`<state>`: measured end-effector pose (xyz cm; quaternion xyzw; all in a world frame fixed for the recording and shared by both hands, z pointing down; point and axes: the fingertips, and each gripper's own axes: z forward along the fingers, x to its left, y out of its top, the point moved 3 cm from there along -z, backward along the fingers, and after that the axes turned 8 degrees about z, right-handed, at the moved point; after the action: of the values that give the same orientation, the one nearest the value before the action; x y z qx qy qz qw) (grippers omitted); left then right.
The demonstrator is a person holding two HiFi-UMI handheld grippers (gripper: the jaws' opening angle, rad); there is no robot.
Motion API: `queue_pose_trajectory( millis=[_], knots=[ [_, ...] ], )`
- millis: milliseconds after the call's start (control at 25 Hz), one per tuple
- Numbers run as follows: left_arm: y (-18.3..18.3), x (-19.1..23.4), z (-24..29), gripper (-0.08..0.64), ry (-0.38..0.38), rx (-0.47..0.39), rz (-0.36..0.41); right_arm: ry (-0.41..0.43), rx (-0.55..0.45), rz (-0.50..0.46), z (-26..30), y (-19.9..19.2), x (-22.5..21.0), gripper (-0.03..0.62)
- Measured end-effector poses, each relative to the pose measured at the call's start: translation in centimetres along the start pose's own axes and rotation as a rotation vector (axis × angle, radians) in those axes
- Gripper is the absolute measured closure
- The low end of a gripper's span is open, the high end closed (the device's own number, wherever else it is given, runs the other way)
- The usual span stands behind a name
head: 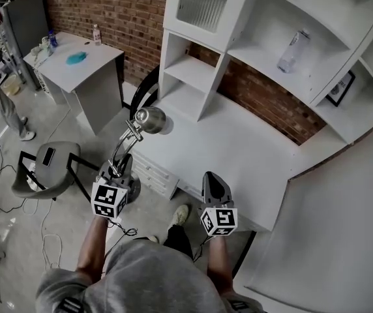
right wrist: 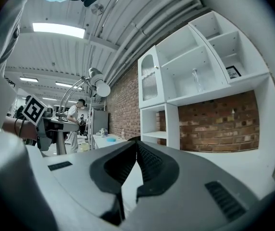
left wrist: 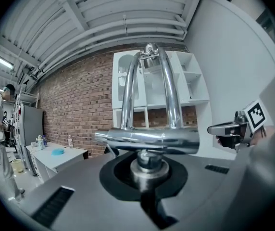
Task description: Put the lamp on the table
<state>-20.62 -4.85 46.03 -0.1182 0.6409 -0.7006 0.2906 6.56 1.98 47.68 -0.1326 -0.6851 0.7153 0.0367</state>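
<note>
The lamp (head: 150, 119) is chrome, with a round head and twin bent arms, and it hangs in the air just off the left front edge of the white table (head: 238, 155). My left gripper (head: 117, 169) is shut on its lower stem. In the left gripper view the stem (left wrist: 149, 170) sits clamped between the jaws, below a chrome crossbar (left wrist: 147, 139). My right gripper (head: 214, 177) is shut and empty, at the table's front edge. Its jaws meet at the tips in the right gripper view (right wrist: 136, 144), where the lamp (right wrist: 98, 84) shows at upper left.
White shelves rise behind the table, holding a clear bottle (head: 293, 51) and a framed picture (head: 340, 89). Drawers (head: 154, 175) sit under the table's left end. A grey stool (head: 46, 165) and floor cables lie to the left. A small white table (head: 82, 64) stands at the back.
</note>
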Motion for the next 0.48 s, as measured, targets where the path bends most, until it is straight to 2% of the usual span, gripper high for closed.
queue_pose_trajectory(
  millis=[480],
  knots=[
    [2.0, 1.8, 11.6, 0.56, 0.012, -0.01, -0.03, 0.031, 0.01, -0.013, 10.0, 1.6, -7.6, 0.568]
  ],
)
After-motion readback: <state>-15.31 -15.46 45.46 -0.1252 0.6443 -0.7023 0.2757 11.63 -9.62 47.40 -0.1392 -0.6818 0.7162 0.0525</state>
